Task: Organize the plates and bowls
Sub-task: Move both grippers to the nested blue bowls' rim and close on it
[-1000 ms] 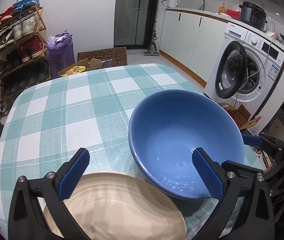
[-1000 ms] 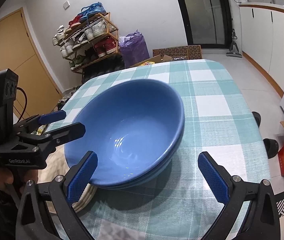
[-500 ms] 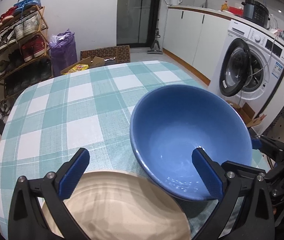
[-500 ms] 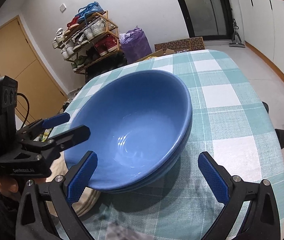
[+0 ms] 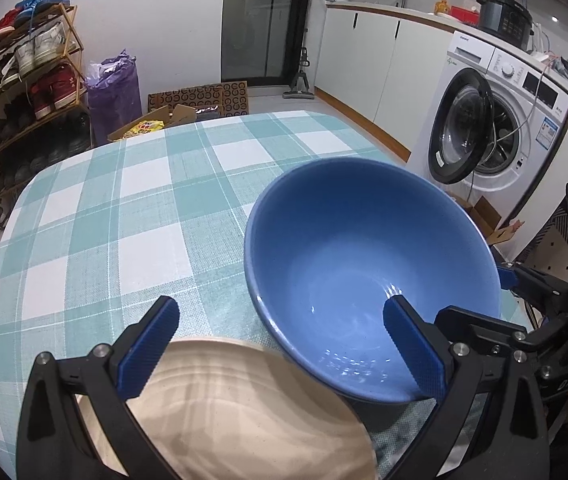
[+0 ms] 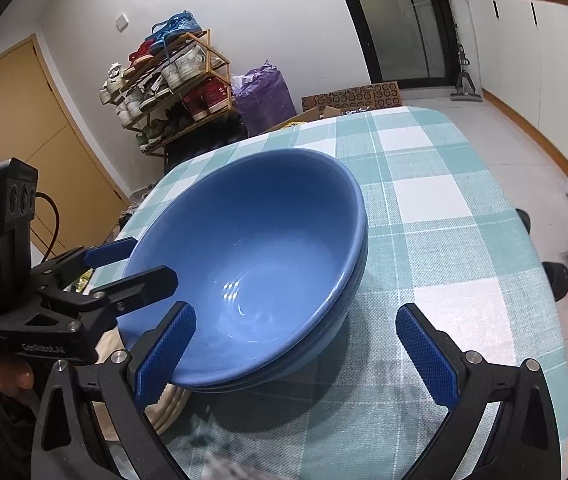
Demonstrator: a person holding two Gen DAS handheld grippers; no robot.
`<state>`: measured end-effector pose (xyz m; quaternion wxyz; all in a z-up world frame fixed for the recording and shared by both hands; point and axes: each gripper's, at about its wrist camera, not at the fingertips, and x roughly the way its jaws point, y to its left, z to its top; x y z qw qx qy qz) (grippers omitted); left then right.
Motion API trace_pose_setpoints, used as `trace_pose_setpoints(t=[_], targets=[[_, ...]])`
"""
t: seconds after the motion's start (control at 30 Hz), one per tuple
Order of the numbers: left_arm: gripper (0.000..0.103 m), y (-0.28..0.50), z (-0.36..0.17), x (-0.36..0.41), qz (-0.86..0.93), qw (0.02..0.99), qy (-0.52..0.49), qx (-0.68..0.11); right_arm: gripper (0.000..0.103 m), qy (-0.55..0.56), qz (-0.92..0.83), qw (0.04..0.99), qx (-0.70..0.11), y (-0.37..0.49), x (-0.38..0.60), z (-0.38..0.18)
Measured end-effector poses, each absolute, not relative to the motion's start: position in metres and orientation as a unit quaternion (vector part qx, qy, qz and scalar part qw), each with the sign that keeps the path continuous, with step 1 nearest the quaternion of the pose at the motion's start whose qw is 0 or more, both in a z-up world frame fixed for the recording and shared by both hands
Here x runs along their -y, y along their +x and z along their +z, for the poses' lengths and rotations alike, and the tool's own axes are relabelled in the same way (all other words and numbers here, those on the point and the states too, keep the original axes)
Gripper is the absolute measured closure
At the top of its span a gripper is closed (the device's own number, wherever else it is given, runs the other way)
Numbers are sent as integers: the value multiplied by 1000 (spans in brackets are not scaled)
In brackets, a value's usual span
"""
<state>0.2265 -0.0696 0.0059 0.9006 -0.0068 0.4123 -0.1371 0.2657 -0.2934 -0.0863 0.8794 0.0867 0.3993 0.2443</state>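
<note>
Blue bowls (image 5: 368, 268) sit nested as a stack on the checked table; the right wrist view shows two rims (image 6: 252, 272). A stack of beige plates (image 5: 240, 416) lies beside them, right under my left gripper (image 5: 280, 348), which is open and empty with one finger over the bowl's rim. My right gripper (image 6: 296, 352) is open and empty, its left finger in front of the bowl's near side. The plates show in the right wrist view (image 6: 168, 408) under the bowl's edge. The left gripper (image 6: 124, 264) appears there at the bowl's left.
The teal checked tablecloth (image 5: 132, 208) covers the table. A shoe rack (image 5: 24, 80), a purple bag (image 5: 116, 92) and cardboard boxes stand beyond the far edge. A washing machine (image 5: 500, 120) with its door open stands to the right. A wooden door (image 6: 32, 140) is at the left.
Both grippers have pulled back slightly and lifted a little; the bowls look a bit farther off in both views. Bowls and plates have not moved.
</note>
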Motion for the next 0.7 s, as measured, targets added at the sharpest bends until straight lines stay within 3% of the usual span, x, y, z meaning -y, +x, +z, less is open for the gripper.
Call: trace_pose_setpoints(t=[0.17,0.23,0.3,0.5,0.63,0.7], targets=[[6,225,4,71,-150,896,-13,-417,1,100,255,872,-407,269,293,-89],[9,224,5,71,-153,897,-15,-415,6,102,259,870,-407,268,293,-89],[18,224,5,72,-156,896,-17,-416,17,110,262,868,-408,269,293,-89],[40,223,3,71,-162,890,-27,-425,35,135,259,864,-410,271,297,-90],[53,222,4,73,-176,886,-33,-428,39,142,253,865,-410,270,301,-89],[53,222,4,76,-170,887,-24,-429,40,142,251,866,-409,270,301,-88]])
